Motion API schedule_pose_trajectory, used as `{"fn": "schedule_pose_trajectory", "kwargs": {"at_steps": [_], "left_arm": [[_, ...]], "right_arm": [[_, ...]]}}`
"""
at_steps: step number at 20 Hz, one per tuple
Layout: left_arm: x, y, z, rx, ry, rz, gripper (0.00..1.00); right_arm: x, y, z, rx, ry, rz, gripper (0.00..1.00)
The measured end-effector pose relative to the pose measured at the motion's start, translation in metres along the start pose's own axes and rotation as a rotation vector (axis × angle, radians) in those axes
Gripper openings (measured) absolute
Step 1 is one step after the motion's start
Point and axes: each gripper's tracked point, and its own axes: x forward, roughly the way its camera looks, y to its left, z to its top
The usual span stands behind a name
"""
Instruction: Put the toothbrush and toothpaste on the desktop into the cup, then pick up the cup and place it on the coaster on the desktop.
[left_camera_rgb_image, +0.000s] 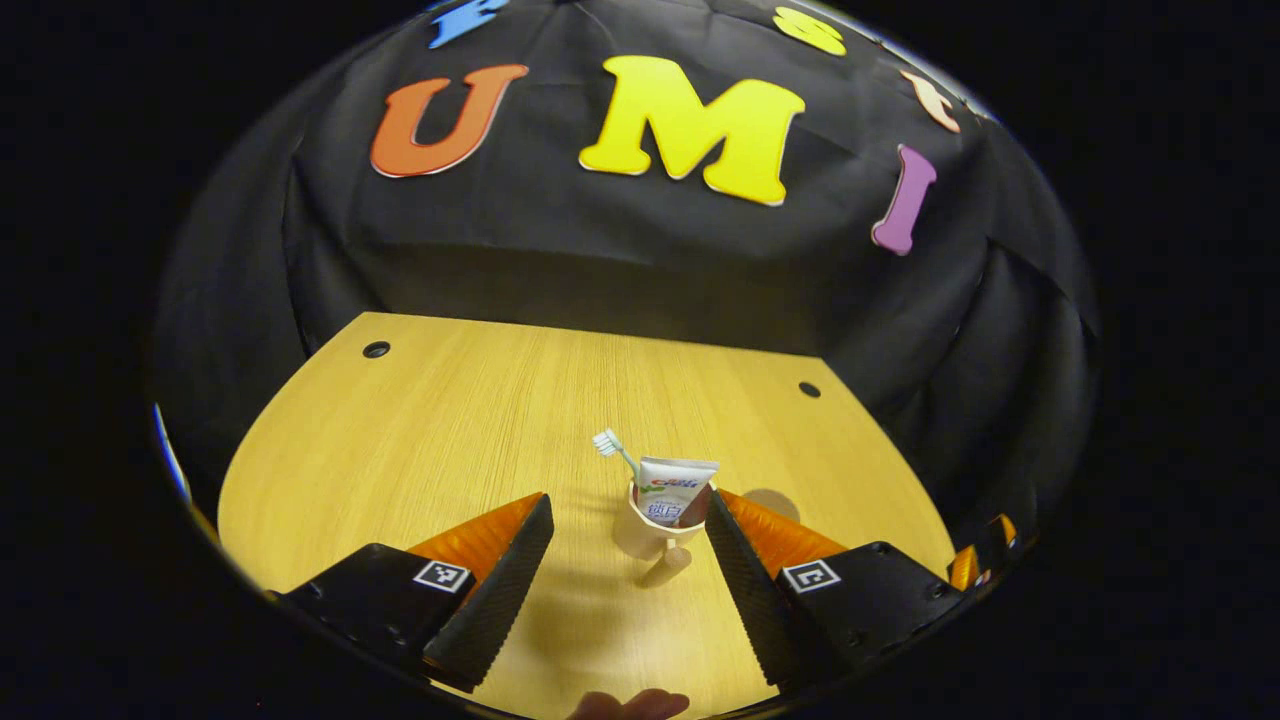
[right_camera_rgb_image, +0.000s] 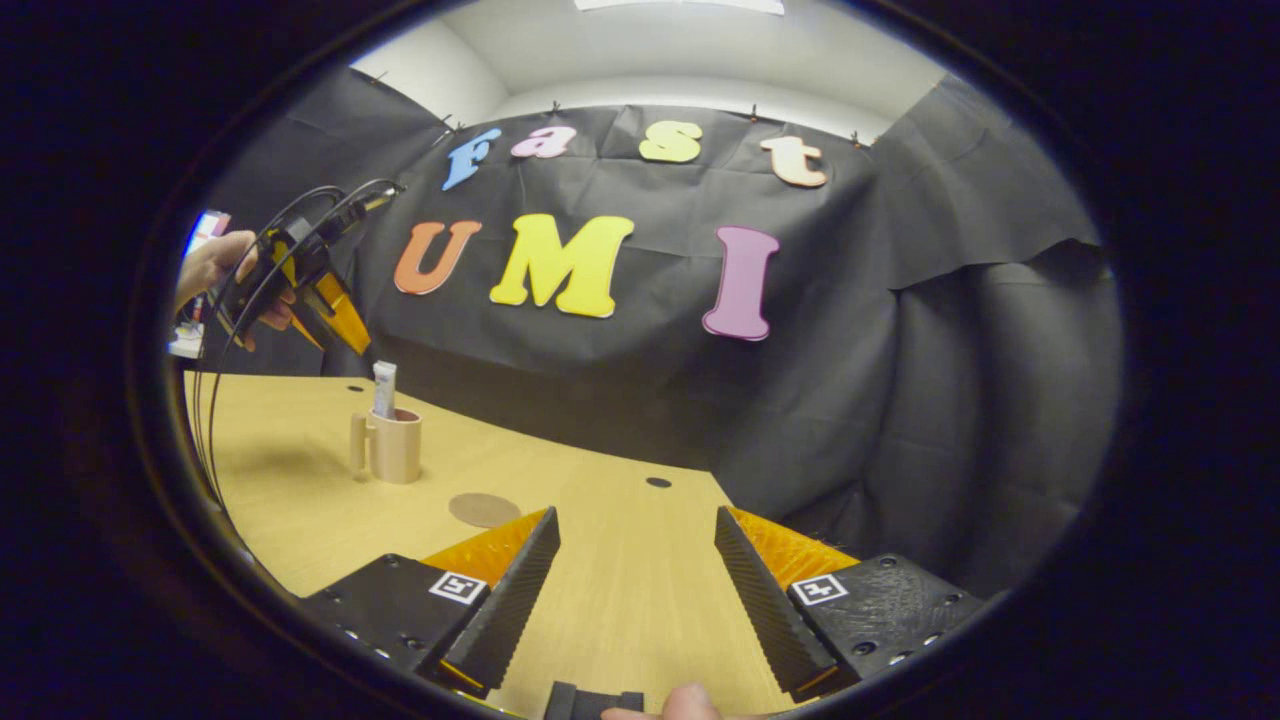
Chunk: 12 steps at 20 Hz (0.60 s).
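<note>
Standing mid-desktop (left_camera_rgb_image: 420, 440) well clear of every edge, the cup (left_camera_rgb_image: 650, 535) holds the toothbrush (left_camera_rgb_image: 612, 447) and toothpaste (left_camera_rgb_image: 675, 487) near the coaster (right_camera_rgb_image: 484, 509), while the left gripper (left_camera_rgb_image: 628, 590) and right gripper (right_camera_rgb_image: 636, 590) both gape, released, over bare wood.

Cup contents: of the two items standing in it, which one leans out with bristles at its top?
The toothbrush: thin handle, bristled head, tilted left. The toothpaste tube beside it in the cup is broad and flat.

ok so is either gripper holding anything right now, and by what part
Nothing is held. The left gripper is open above the cup, touching nothing; the toothbrush and toothpaste already stand in it. The right gripper is open over bare desktop.
</note>
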Motion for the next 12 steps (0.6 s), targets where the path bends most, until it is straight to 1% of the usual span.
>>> {"fn": "schedule_pose_trajectory", "kwargs": {"at_steps": [3,6,7,8,9,12], "left_arm": [[0.024,-0.021,-0.029,0.017,0.196,-0.036,0.97],[0.044,-0.027,-0.055,0.039,0.360,-0.016,0.97],[0.050,-0.026,-0.061,0.045,0.396,0.002,0.97],[0.055,-0.025,-0.066,0.055,0.437,0.017,1.00],[0.060,-0.025,-0.070,0.064,0.465,0.025,0.98],[0.066,-0.028,-0.078,0.092,0.532,0.044,0.98]], "right_arm": [[-0.005,-0.020,-0.004,0.024,0.004,-0.042,0.94],[-0.011,-0.032,-0.015,0.061,0.029,-0.067,0.94],[-0.013,-0.033,-0.019,0.074,0.044,-0.068,0.96],[-0.015,-0.034,-0.025,0.085,0.057,-0.066,0.96],[-0.017,-0.037,-0.029,0.089,0.068,-0.071,0.95],[-0.018,-0.046,-0.038,0.104,0.091,-0.092,0.95]]}}
